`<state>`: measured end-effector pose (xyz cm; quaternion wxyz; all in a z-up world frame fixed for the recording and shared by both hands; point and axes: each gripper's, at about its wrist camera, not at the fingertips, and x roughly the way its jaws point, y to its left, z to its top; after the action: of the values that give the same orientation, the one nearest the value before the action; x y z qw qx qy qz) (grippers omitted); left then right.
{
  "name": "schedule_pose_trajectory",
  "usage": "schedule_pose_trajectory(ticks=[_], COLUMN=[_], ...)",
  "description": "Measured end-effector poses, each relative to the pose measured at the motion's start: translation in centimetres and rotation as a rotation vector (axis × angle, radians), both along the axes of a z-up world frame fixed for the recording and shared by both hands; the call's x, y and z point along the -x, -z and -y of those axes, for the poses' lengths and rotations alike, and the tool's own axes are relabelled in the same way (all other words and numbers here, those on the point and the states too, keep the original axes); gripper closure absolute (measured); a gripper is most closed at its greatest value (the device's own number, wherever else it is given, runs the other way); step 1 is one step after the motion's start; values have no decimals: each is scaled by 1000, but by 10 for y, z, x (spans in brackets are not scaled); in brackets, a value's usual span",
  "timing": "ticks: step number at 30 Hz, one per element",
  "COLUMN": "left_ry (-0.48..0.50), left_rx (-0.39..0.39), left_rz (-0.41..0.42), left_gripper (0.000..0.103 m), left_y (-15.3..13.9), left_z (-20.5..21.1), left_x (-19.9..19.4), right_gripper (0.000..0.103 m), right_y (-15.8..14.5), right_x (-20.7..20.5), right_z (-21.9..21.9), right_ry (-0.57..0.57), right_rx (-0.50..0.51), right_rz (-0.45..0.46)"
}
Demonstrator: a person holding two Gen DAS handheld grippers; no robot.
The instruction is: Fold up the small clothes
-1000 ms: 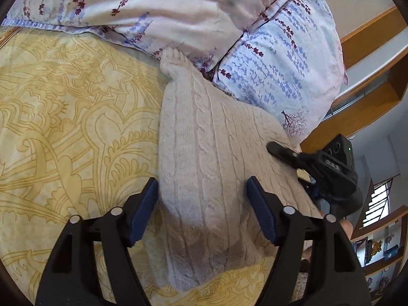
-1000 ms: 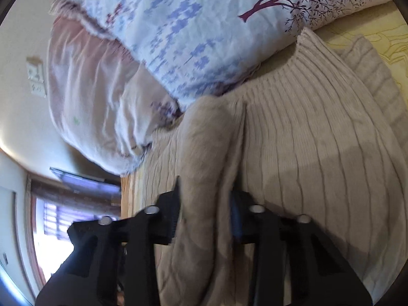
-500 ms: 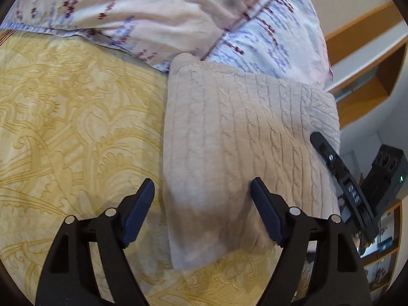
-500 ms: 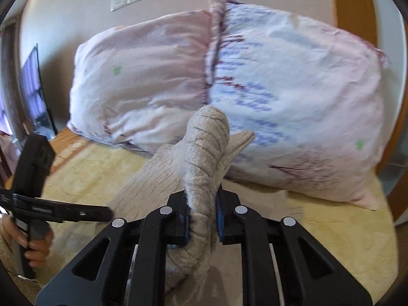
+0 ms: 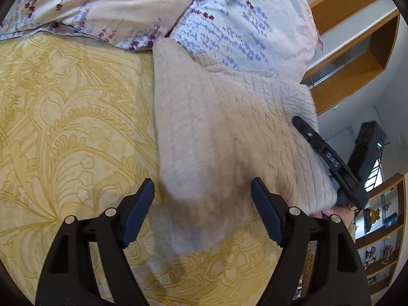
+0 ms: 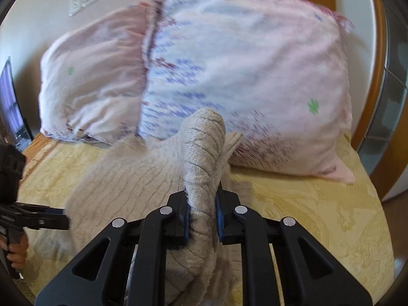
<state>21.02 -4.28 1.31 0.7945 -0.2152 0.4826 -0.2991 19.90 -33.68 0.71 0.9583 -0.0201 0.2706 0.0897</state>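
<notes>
Lifted since a second ago: right gripper (image 6: 202, 219) raised off the yellow bedspread (image 5: 63, 127), jaws pinching a bunched fold of the beige cable-knit sweater (image 5: 229, 140). Left gripper (image 5: 202, 213) spread wide, nothing between the pads, sweater's near edge just ahead of the fingertips. Floral pillows (image 6: 229, 76) beyond both.
</notes>
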Motion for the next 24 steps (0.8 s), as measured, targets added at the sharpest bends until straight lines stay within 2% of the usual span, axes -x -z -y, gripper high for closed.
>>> schedule_pose_trajectory(ticks=[4, 5, 8, 11, 14, 20, 24], left_ry=[14, 14, 12, 11, 12, 24, 30], left_rx=[-7, -5, 3, 22, 31, 11, 12], left_rz=[-22, -27, -27, -26, -24, -19, -27], left_gripper=[26, 26, 26, 27, 29, 32, 45], left_y=[6, 6, 5, 4, 3, 5, 7], left_z=[5, 5, 2, -2, -3, -2, 2], left_x=[2, 3, 5, 8, 10, 16, 18], right_gripper=[84, 75, 66, 63, 63, 63, 63], right_y=[37, 39, 26, 15, 14, 31, 37], right_x=[-29, -29, -12, 15, 47, 87, 90], right_z=[31, 37, 62, 85, 94, 81, 67], right_ry=[65, 81, 167, 173, 98, 9, -27], right_rx=[-124, -151, -231, -366, -479, -510, -499], right_rz=[-167, -172, -126, -99, -115, -157, -175])
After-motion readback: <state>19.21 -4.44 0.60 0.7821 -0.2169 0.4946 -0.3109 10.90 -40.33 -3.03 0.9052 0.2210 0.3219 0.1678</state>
